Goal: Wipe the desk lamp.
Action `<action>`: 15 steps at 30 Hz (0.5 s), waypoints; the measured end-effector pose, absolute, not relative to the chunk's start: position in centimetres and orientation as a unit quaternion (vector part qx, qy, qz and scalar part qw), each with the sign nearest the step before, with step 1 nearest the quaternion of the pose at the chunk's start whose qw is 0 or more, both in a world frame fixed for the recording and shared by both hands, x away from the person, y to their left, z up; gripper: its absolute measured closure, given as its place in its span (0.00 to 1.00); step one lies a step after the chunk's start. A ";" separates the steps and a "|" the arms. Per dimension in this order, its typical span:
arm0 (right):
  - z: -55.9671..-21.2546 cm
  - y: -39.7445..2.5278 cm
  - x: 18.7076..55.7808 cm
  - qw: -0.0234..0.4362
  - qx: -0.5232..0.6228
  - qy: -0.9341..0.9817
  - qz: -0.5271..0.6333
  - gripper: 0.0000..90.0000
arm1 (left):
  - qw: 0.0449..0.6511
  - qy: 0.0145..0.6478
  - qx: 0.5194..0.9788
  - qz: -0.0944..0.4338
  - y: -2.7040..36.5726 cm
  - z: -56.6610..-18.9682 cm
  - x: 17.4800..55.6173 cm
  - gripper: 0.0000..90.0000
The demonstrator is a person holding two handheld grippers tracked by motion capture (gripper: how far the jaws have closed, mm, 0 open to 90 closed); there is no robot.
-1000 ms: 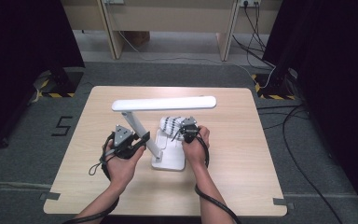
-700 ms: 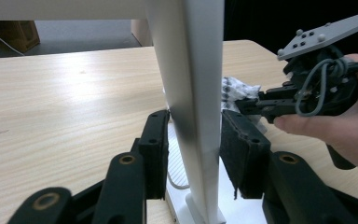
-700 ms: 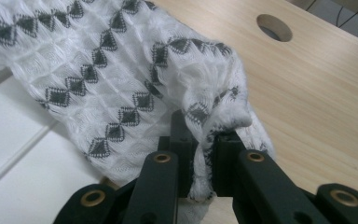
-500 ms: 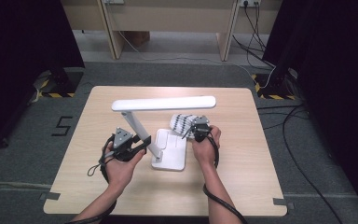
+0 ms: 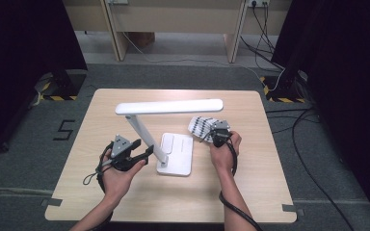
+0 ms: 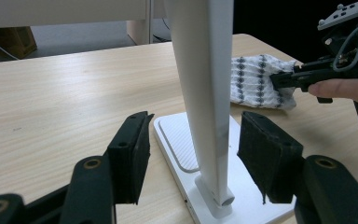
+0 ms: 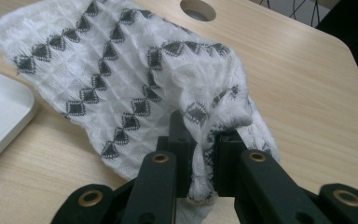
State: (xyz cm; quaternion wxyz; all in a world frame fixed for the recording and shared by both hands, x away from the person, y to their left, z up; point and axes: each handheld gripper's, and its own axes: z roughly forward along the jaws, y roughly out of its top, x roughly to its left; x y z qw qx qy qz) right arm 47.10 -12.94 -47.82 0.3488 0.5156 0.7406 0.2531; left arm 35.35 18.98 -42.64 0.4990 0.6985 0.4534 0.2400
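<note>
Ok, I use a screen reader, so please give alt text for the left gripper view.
The left gripper, jaws open, straddles the white desk lamp's slanted stem just above its flat base on a pale wooden table. Beyond, the right gripper pinches a white cloth with dark diamond rows.

Wood, plastic and woven cloth

The table (image 5: 250, 192) is pale wood grain with a matt finish; the lamp (image 6: 205, 93) looks like smooth white plastic with a slight sheen, its base ribbed. The cloth (image 7: 135, 88) is a rough white waffle weave with dark diamonds. The left gripper (image 6: 193, 161) has matt black pads (image 6: 265, 161), coarse like foam.
</note>
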 end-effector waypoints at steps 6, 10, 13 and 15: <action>-48.0 -14.3 46.6 0.355 0.526 0.732 0.247 0.90 | 0.493 0.451 0.706 0.236 19.8 -43.0 35.1 0.46; -48.2 -15.5 46.3 0.359 0.533 0.727 0.241 0.90 | 0.491 0.453 0.706 0.235 20.3 -43.0 35.0 0.46; -48.3 -16.5 45.9 0.360 0.543 0.721 0.237 0.90 | 0.493 0.452 0.705 0.235 20.5 -43.0 35.0 0.46; -48.3 -16.9 45.8 0.363 0.543 0.720 0.234 0.90 | 0.487 0.448 0.711 0.238 20.6 -43.1 34.9 0.46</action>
